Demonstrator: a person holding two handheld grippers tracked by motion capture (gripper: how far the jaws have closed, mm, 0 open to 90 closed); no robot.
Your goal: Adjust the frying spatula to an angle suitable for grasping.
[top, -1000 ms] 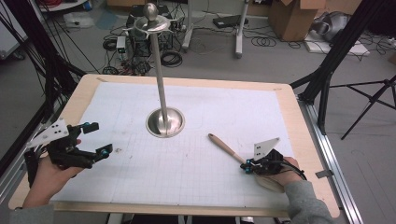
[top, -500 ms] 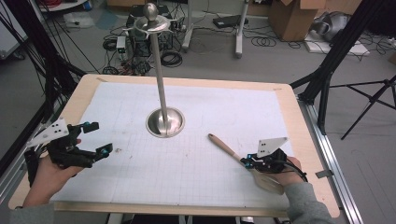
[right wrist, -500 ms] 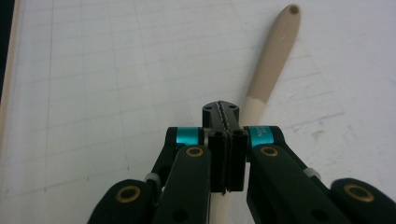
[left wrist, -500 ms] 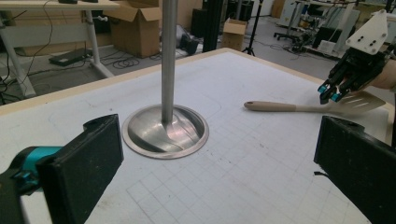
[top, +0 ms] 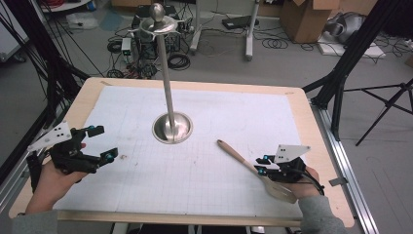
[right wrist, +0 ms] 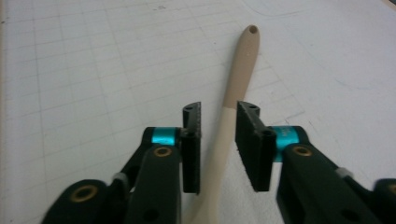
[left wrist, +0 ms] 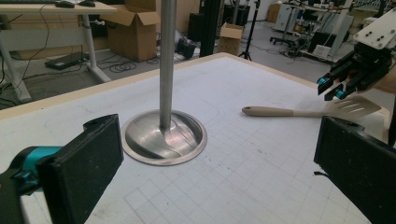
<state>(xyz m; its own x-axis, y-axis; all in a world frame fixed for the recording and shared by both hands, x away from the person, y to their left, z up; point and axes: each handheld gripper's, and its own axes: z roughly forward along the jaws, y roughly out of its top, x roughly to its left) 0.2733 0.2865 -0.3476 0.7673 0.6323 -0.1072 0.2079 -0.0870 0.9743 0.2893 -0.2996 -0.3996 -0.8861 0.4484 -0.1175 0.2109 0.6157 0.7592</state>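
A beige spatula (top: pixel 238 157) lies flat on the white gridded mat (top: pixel 204 185) at the right, handle toward the middle and slotted blade (left wrist: pixel 351 106) under the person's right hand. My right gripper (top: pixel 263 165) is low over its handle. In the right gripper view the handle (right wrist: pixel 240 70) runs between the two jaws of the right gripper (right wrist: pixel 218 109), which stand a narrow gap apart with a sliver of space on each side. My left gripper (top: pixel 104 143) is held wide open at the left with nothing between its jaws (left wrist: pixel 217 154).
A steel stand with a round base (top: pixel 172 127) and a tall thin pole (top: pixel 164 68) rises from the middle of the mat; its base (left wrist: pixel 163 137) is close ahead of the left gripper. Wooden table edges (top: pixel 311 126) frame the mat.
My right gripper has shifted slightly along the spatula handle and settled around it. The left gripper and the stand have not moved.
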